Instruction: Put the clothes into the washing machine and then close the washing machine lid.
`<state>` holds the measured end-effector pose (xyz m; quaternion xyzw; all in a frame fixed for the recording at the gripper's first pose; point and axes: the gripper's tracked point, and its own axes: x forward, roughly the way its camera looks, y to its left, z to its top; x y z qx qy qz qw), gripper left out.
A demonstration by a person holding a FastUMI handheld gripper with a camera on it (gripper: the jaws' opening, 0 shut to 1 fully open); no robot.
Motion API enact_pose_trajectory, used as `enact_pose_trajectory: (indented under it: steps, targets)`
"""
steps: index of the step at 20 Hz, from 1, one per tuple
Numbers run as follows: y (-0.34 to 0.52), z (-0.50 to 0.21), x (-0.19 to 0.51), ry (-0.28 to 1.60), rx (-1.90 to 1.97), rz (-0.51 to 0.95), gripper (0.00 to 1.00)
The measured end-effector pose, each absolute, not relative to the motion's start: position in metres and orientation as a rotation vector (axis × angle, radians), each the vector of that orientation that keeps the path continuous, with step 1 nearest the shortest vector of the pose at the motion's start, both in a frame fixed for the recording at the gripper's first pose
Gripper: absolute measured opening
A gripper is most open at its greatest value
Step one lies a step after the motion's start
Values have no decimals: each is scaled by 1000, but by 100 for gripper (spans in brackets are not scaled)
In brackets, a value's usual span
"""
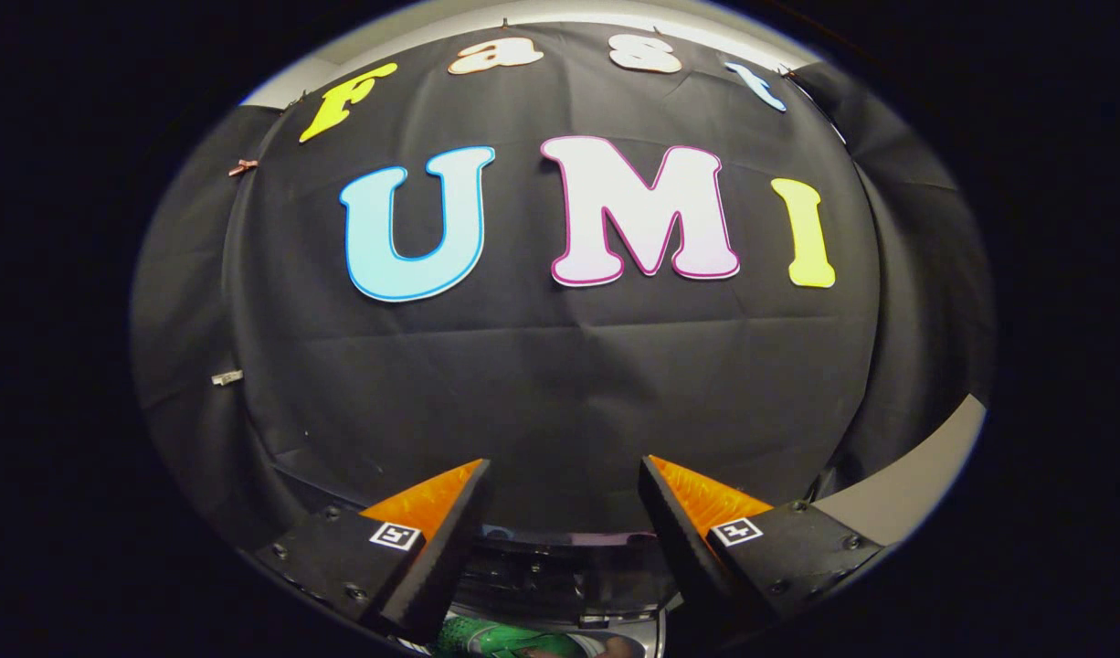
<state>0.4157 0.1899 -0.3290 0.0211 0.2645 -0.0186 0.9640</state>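
Observation:
My gripper (565, 475) is open, its two fingers spread wide with nothing between them, and it faces the black cloth wall. Low down between the fingers I see the dark rim of the washing machine (560, 576). Just below that rim lies a bit of green cloth (496, 640), close under the left finger (432, 530). How much clothing there is and whether it lies inside the drum, I cannot tell. The machine's lid is hidden.
The black cloth wall (560, 384) stands close ahead, beyond the fingers. A pale grey surface (898, 493) curves away past the right finger. Small clips hold the cloth at its left side.

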Motion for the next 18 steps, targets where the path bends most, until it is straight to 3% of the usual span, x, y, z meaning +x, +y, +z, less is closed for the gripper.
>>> enact_pose_trajectory:
  steps: [18]
  targets:
    - [186, -344, 399, 646, 48, -51, 100]
